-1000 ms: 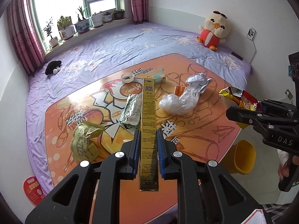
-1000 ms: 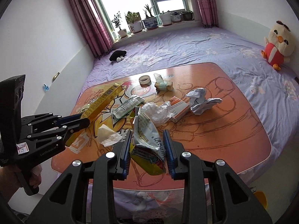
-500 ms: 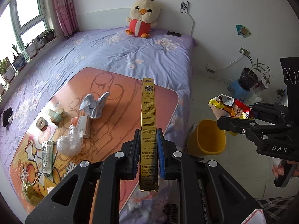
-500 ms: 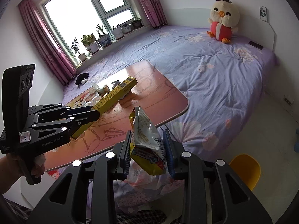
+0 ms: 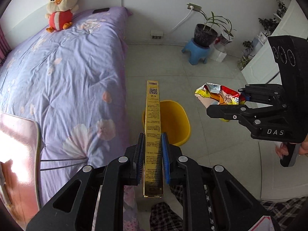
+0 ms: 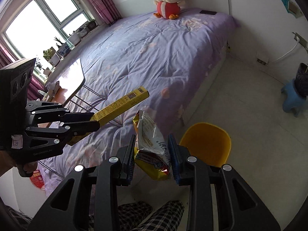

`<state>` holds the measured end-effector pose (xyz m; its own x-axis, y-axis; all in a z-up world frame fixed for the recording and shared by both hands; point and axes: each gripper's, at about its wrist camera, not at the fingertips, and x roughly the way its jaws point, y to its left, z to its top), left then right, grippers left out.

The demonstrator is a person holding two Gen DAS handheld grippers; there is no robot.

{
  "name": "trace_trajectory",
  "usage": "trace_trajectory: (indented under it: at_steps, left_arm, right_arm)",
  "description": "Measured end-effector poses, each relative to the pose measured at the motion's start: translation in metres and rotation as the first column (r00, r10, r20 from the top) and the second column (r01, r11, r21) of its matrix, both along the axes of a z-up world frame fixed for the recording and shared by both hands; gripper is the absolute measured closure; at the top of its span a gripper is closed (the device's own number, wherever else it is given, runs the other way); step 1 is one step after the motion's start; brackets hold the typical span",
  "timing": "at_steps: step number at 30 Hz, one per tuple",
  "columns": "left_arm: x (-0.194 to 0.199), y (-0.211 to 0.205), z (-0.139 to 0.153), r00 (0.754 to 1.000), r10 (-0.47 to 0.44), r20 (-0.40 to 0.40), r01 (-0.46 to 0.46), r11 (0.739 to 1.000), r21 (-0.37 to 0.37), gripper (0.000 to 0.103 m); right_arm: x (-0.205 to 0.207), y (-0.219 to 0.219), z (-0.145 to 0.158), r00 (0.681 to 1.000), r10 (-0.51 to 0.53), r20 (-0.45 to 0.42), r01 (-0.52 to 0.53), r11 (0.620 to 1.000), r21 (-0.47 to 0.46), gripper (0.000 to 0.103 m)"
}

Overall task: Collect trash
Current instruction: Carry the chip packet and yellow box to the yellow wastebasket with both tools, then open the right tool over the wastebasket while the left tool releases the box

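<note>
left gripper [image 5: 153, 150] clamps gold box [image 5: 153, 115] | right gripper [image 6: 153, 152] clamps snack bag [image 6: 152, 140] | yellow bin [image 5: 173, 123] partly hidden

Two wrist views, both tilted down at the floor

Each looks along its own tool; both share the yellow bin [image 5: 173, 123] [image 6: 207, 142], bed [image 5: 63, 73] [image 6: 154, 57], and probably the same blue stool [image 5: 198, 51] [image 6: 293, 100].

The pale tiled floor [image 5: 211, 154] fills the middle and right of the left wrist view. A yellow bin [image 5: 173, 123] stands on it at centre, a blue stool [image 5: 198, 52] at upper right. The bed [image 5: 63, 73] in its purple floral cover takes the left; a chick plush toy [image 5: 61, 5] sits on it at upper left, a dark phone-like slab [image 5: 100, 10] beside.
</note>
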<state>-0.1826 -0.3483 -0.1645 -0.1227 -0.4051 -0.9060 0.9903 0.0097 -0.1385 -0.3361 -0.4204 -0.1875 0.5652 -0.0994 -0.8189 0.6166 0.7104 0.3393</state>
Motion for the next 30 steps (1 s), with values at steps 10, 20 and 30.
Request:
trace_trajectory:
  at_steps: [10,20,30]
  left_arm:
    - [-0.042,-0.093,-0.114,0.997,-0.056,-0.058,0.066,0.979,0.192,0.085]
    - [-0.059,-0.130,-0.209,0.997,-0.075,-0.028,0.080,0.944,0.321,0.085]
    - [-0.065,-0.143,-0.240,0.999,-0.053,0.006,0.047,0.931,0.362,0.066]
  right_arm:
    - [-0.045,-0.072,-0.127,0.991,-0.058,-0.117,0.074,0.987,0.140,0.069]
    - [-0.033,-0.117,-0.244,0.977,-0.024,-0.211,0.072,0.972,0.225,0.069]
    - [-0.029,-0.136,-0.298,0.965,-0.036,-0.259,0.106,0.959,0.262,0.051]
